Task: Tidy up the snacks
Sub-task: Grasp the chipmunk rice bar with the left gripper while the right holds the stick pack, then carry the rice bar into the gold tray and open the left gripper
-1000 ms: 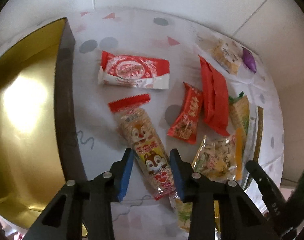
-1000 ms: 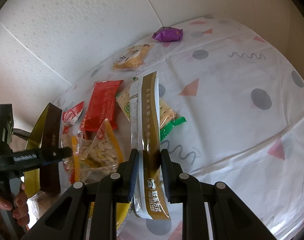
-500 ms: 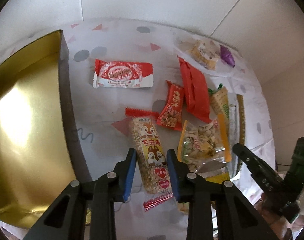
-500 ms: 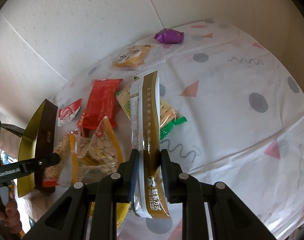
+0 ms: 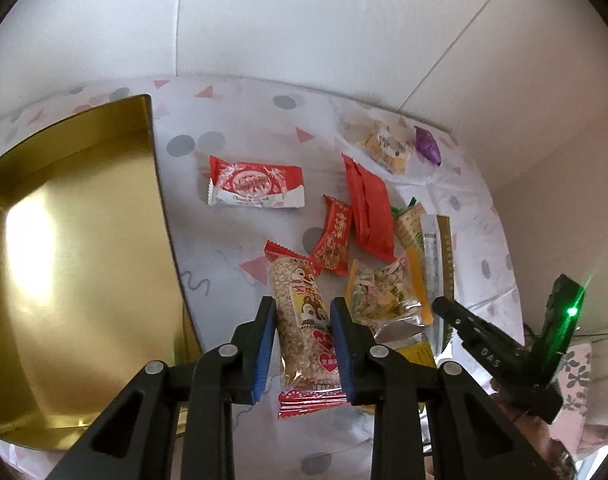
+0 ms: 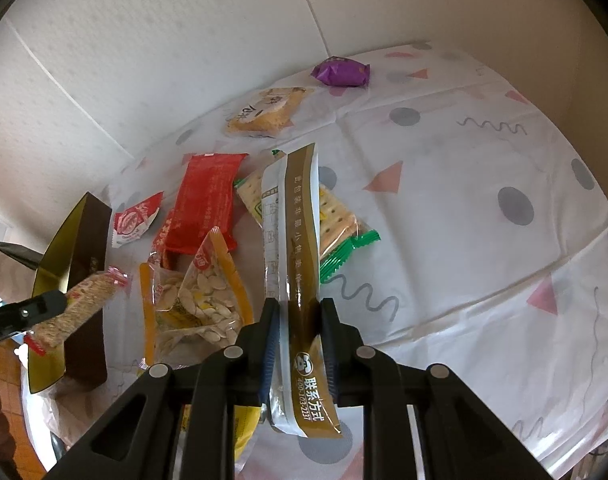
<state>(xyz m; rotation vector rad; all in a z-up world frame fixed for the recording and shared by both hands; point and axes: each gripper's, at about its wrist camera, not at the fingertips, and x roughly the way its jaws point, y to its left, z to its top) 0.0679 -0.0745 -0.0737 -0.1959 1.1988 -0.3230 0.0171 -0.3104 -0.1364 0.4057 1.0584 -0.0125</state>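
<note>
- Pinching the squirrel-print rice bar [image 5: 304, 320], the left gripper [image 5: 302, 344] has its blue pads pressed against both long sides; since a second ago the bar has come off the cloth and hangs in the air, as the right wrist view confirms.
- Right gripper [image 6: 297, 336]: pressed together on the long brown-and-white sachet [image 6: 293, 264], which stands up from the jaws as it did a second ago; little change here.
- Near right on the tablecloth [image 5: 231, 232]: clear bag of pumpkin seeds [image 5: 384, 292], lying flat.
- Left: gold tin [image 5: 75, 248], open, nothing visible inside; judged the likely destination for both held packets.
- Middle distance: small red sachet [image 5: 336, 244], large red packet [image 5: 370, 208], green-edged cracker pack [image 6: 336, 216], red-and-white wafer pack [image 5: 255, 186], all loose.
- Far right: beige biscuit pack [image 5: 386, 148] and purple sweet [image 5: 428, 146], near the wall.
- Meaning: two items lifted, none binned yet; sorting is at an early stage.
</note>
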